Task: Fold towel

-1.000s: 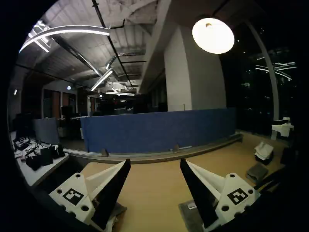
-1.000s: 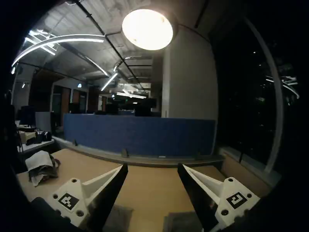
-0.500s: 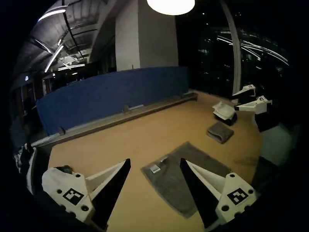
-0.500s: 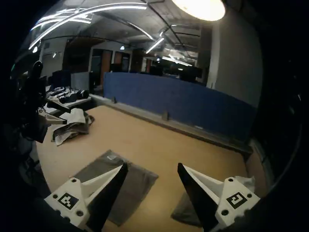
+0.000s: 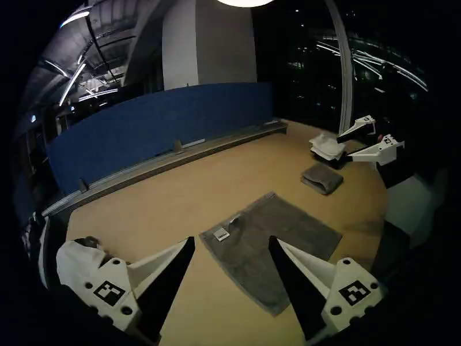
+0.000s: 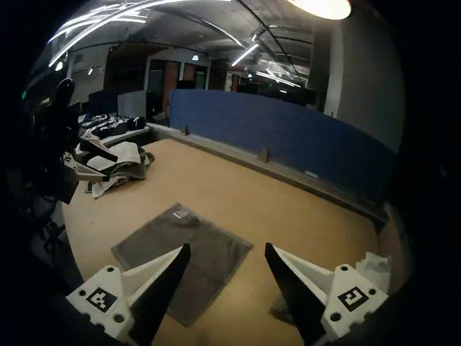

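Observation:
A grey towel (image 5: 271, 248) lies spread flat on the wooden table (image 5: 173, 196), with a small white tag near one edge. In the left gripper view my left gripper (image 5: 230, 271) hovers open above the towel's near side, nothing between its fingers. In the right gripper view the same towel (image 6: 184, 256) lies flat, and my right gripper (image 6: 226, 277) hangs open over its near corner. The right gripper (image 5: 369, 141) also shows at the far right of the left gripper view, and the left gripper (image 6: 83, 161) at the left of the right gripper view.
A folded grey towel (image 5: 321, 177) and a white cloth pile (image 5: 325, 145) sit at the table's far right. A heap of crumpled towels (image 6: 118, 164) lies at the other end. A blue partition (image 5: 155, 130) runs along the table's back edge.
Both cameras have tilted down from the ceiling and partition toward the table. The flat towel now lies in full view under both open grippers, slightly closer than half a second ago.

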